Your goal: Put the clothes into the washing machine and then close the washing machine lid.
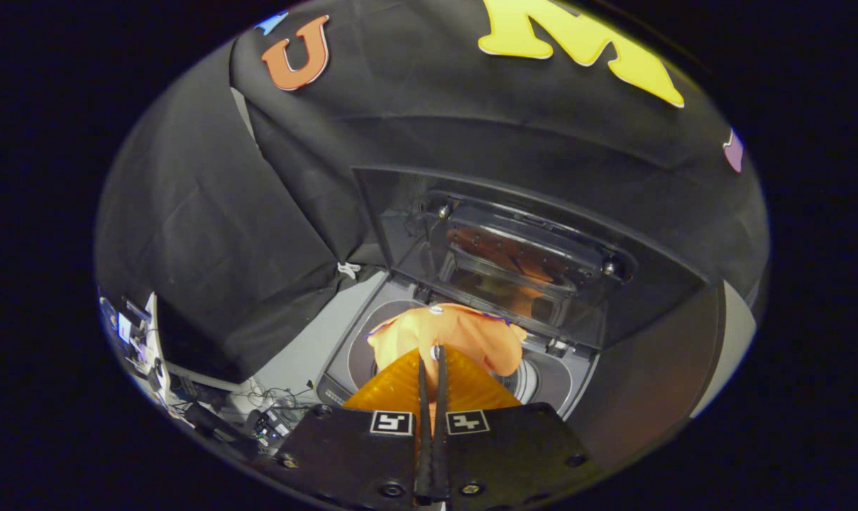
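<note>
The gripper (432,355) is hanging above the washing machine (343,369), and its two fingers (423,397) are standing almost together, with only a thin gap between them. At their tips they are pinching a fold of the orange garment (464,333), so the cloth is being held by both fingers. The garment is hanging just ahead of the tips and spreading out over the round opening of the drum (524,380), partly covering it. Whether its lower part is already touching the inside of the drum, I cannot tell. Beyond the garment the lid (521,255) of the machine is standing open and tilted back, and its glass is reflecting the orange colour. Behind the lid the black cloth wall (209,234) is closing the booth. To the side, on the floor, some cables and devices (258,419) are lying.
</note>
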The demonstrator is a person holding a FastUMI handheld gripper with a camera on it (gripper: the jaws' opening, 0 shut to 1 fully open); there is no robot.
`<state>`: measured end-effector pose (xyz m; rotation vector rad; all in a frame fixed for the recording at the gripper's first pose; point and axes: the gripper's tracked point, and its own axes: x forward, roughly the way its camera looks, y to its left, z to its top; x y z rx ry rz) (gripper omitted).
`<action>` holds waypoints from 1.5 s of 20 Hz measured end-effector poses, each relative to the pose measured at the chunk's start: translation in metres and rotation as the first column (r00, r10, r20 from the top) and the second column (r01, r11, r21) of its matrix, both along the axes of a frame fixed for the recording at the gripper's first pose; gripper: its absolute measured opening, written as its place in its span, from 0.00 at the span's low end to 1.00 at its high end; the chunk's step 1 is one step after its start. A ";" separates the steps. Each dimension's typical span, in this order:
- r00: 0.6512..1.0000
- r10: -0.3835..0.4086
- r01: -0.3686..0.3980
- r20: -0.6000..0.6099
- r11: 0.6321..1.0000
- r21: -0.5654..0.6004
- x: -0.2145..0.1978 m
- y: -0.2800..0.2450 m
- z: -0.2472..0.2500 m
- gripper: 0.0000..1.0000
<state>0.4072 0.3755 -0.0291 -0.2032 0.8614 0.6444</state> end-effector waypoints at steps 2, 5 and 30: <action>1.000 -0.003 0.003 -0.010 1.000 -0.005 0.001 0.001 -0.007 0.04; 1.000 -0.007 0.006 -0.023 1.000 -0.010 0.004 0.003 -0.020 0.04; 0.972 -0.186 0.174 -0.144 0.980 -0.090 0.023 -0.010 -0.150 0.04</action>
